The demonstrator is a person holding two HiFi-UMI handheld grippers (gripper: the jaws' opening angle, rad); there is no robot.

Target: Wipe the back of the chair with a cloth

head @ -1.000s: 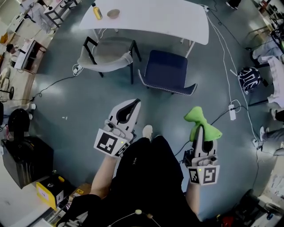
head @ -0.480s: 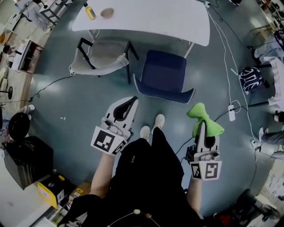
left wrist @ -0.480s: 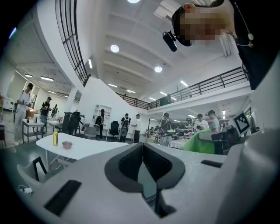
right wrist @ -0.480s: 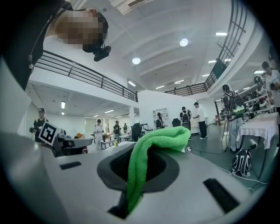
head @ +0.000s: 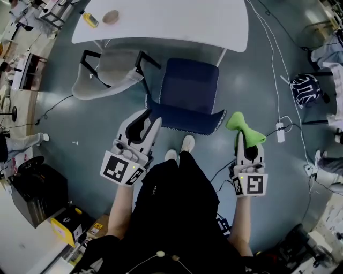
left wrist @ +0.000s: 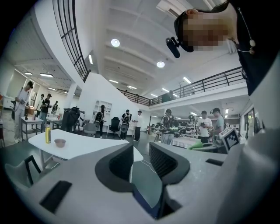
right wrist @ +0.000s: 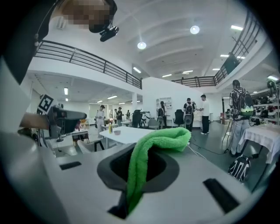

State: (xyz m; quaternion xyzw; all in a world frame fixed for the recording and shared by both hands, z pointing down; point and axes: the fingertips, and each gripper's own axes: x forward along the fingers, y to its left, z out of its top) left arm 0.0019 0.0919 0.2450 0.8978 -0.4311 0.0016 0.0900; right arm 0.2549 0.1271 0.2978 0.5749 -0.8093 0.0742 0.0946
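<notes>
Green cloth (head: 244, 127) clamped tight between the fingers of the right gripper (head: 245, 141), bunched into a thick roll and flopping forward past the tips. Same in the right gripper view: cloth (right wrist: 154, 148) rising out of the clenched fingers of the right gripper (right wrist: 139, 171) and folding over to the right. Held above the floor (head: 80, 123), to the right of the blue chair (head: 188, 88) and apart from it. Chair back (head: 185, 119) on the side nearest the person, seat turned toward the white worktop (head: 171, 24). Left gripper (head: 148, 120) with fingers spread apart and gripping nothing, tips close to the left corner of the chair back, whether touching not clear. Through the gap of the left gripper (left wrist: 141, 161) in its own view, a strip of blue. Pair of pale shoes (head: 181, 147) on the floor just short of the chair back. Grey chair (head: 110, 72) beside the blue one on its left. Yellow bottle (head: 90, 20) and small bowl (head: 111, 16) side by side at the far left of the worktop. White cables (head: 270, 53) trailing over the floor at the right.
</notes>
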